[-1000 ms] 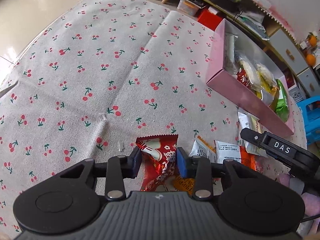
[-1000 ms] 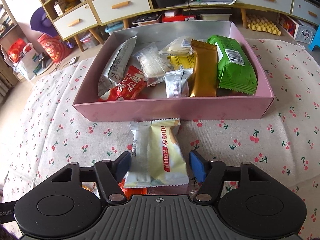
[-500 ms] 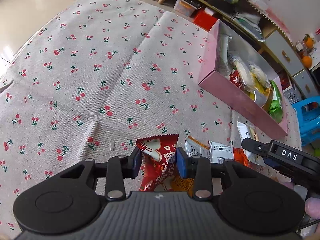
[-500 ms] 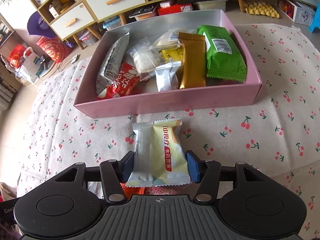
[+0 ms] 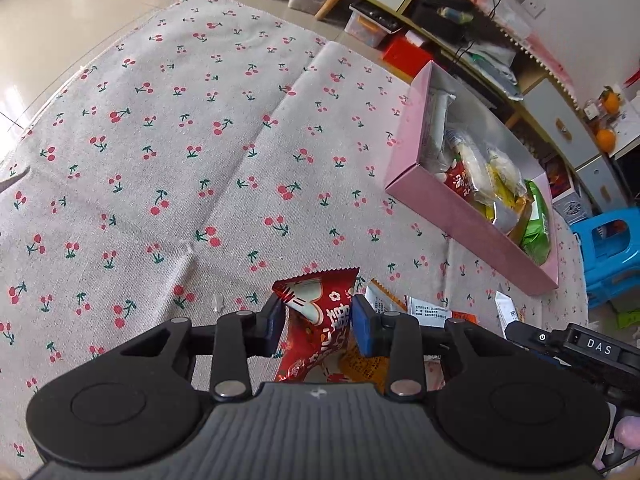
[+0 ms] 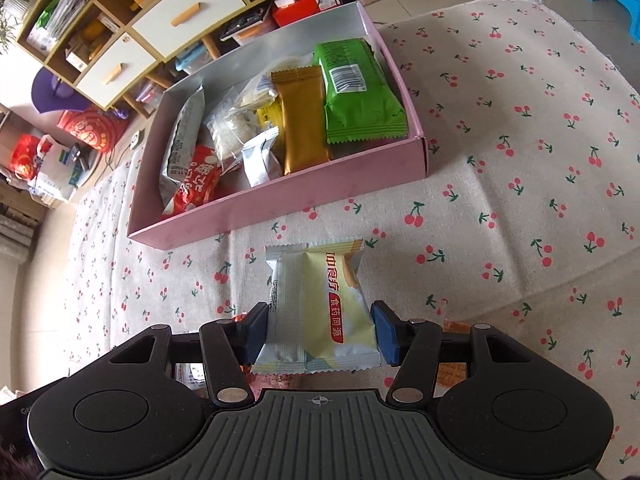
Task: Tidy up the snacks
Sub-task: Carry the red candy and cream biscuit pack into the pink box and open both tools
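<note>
1. The left gripper is clamping a red snack packet between its blue pads; the packet is sticking up past the fingertips, over the cherry-print cloth
2. The right gripper is gripping a pale yellow-and-white packet by its two side edges, its sealed top end pointing toward the pink box
3. The pink box is sitting on the cloth just beyond the right gripper's packet, its near wall facing that gripper; from the left wrist view it is lying well off to the right, toward the cloth's far edge
4. Inside the box, a green packet is lying against the right end wall, a gold bar beside it, a silver pouch and a red packet near the front wall, and a long grey packet along the left end
5. More loose packets are lying on the cloth just right of the left gripper, between it and the box
6. The cloth to the left of the left gripper is lying bare to its edge; the strip between the right gripper and the box's near wall is also bare
</note>
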